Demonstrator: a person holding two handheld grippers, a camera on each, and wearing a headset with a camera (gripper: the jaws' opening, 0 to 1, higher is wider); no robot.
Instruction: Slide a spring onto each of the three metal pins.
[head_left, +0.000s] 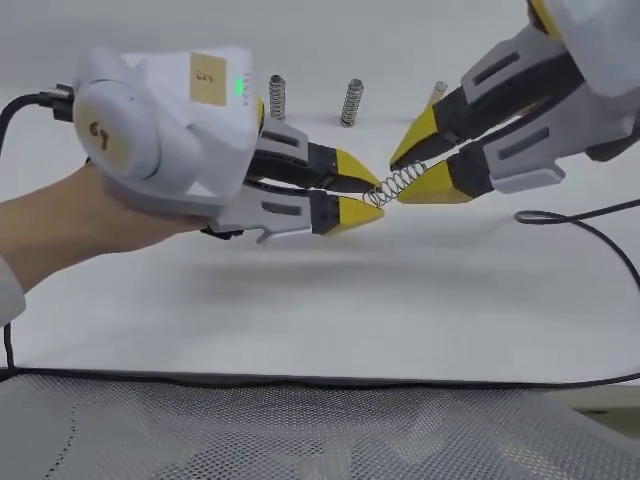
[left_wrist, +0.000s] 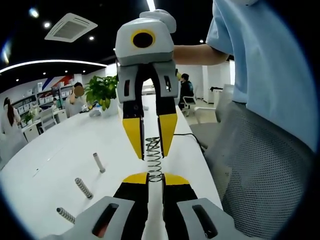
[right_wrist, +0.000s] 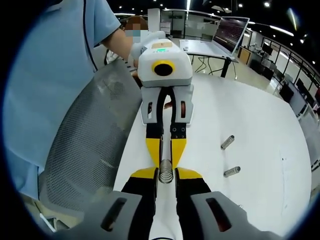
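1. Between the yellow tips of the two grippers, clear of the bench top, sits the loose spring (head_left: 400, 182). It slants up from left to right in the head view.
2. The left gripper (head_left: 377, 197) is clenched on the spring's left end. In the left gripper view the coils rise straight out from between its tips.
3. The right gripper (head_left: 398, 180) grasps the other end, and in the right gripper view the coils touch both of its pads. The two grippers point at each other, tips nearly meeting.
4. Behind them, well apart from the grippers, three pins stand in a row on the white workbench (head_left: 320, 300). The left pin (head_left: 277, 97) and the middle pin (head_left: 351, 102) each already wear a spring, while the right pin (head_left: 438, 93) is bare.
5. A hand (head_left: 60, 230) holds the left gripper's white body from the left.
6. A black cable (head_left: 580, 225) curls across the bench below the right gripper.
7. A grey mesh chair back (head_left: 300, 430) lies along the near edge of the bench.
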